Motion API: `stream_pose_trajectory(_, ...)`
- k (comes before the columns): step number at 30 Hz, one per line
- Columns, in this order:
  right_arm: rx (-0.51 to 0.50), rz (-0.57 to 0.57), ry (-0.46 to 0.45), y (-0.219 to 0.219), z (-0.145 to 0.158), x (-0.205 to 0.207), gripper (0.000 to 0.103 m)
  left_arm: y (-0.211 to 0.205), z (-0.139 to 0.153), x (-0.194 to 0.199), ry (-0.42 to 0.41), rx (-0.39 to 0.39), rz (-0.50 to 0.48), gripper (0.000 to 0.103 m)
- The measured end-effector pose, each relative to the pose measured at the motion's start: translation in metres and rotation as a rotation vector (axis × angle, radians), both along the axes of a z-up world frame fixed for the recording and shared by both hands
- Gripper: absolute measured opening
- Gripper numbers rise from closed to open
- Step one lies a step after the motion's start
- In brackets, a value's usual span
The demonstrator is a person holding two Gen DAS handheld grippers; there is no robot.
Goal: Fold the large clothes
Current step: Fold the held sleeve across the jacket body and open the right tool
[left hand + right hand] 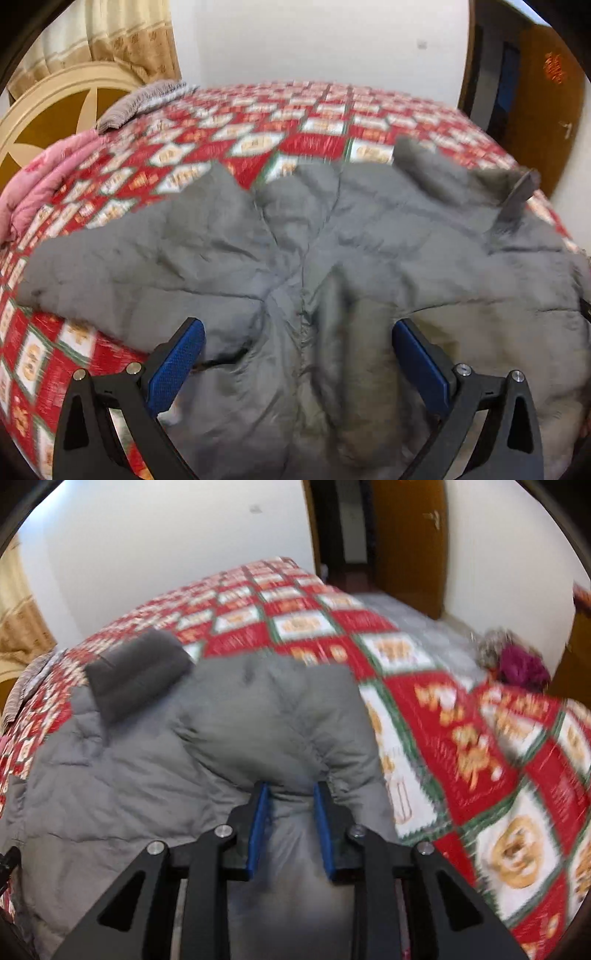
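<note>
My left claw (298,338) hangs spread wide over the grey padded jacket (295,251), gripping nothing. My right claw (291,797) is pinched on a puffed fold of that jacket (192,760) at lower centre. The jacket lies across the red patterned bedspread (258,122), its dark cuff (138,670) at upper left of the right view.

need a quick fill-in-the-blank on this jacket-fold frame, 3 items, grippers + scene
1. The right gripper is shut on the grey ____.
2. The left gripper hovers over the puffer jacket with its jaws ____.
3. The jacket lies on a red patterned ____.

Missing words: puffer jacket; open; bedspread
</note>
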State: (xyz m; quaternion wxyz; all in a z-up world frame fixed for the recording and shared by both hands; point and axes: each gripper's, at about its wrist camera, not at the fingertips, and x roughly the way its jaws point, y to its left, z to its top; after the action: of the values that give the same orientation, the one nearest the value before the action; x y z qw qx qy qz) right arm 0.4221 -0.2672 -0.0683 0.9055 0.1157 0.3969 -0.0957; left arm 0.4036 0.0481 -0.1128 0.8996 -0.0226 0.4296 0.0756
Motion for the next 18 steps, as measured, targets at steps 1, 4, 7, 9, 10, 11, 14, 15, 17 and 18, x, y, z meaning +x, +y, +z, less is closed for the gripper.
stream_pose_trajectory(1,0.004,0.003,-0.02,-0.002,-0.004,-0.003,0.026,0.0,-0.01,0.005,0.01,0.01,0.005,0.102)
stream_pose_trajectory(4,0.016,0.005,-0.043,-0.006,-0.006,-0.004,0.026,-0.004,-0.024,0.014,0.007,0.035,0.001,0.102)
stream_pose_trajectory(7,0.002,0.001,-0.046,-0.004,-0.006,-0.005,0.026,-0.005,-0.027,0.02,0.013,0.042,0.002,0.102)
stream_pose_trajectory(9,-0.038,-0.006,-0.031,0.001,-0.002,-0.005,0.026,-0.004,-0.027,0.019,0.01,0.04,0.002,0.102)
stream_pose_trajectory(10,-0.056,-0.012,-0.028,0.004,0.004,-0.009,0.027,-0.004,-0.027,0.018,0.008,0.036,0.002,0.102)
stream_pose_trajectory(11,-0.049,-0.011,-0.046,0.007,0.011,-0.015,0.028,-0.002,-0.028,0.017,0.006,0.027,0.001,0.102)
stream_pose_trajectory(14,0.0,0.029,-0.112,0.021,0.035,-0.041,0.03,-0.001,-0.029,0.018,0.007,0.006,0.002,0.102)
stream_pose_trajectory(15,0.009,0.051,-0.119,0.028,0.039,-0.049,0.03,-0.001,-0.028,0.018,0.006,0.002,0.002,0.102)
stream_pose_trajectory(17,0.013,0.097,-0.102,0.043,0.037,-0.057,0.035,0.001,-0.026,0.017,0.008,-0.013,-0.006,0.102)
stream_pose_trajectory(18,-0.002,0.117,-0.075,0.05,0.03,-0.057,0.04,0.003,-0.023,0.013,0.013,-0.03,-0.019,0.102)
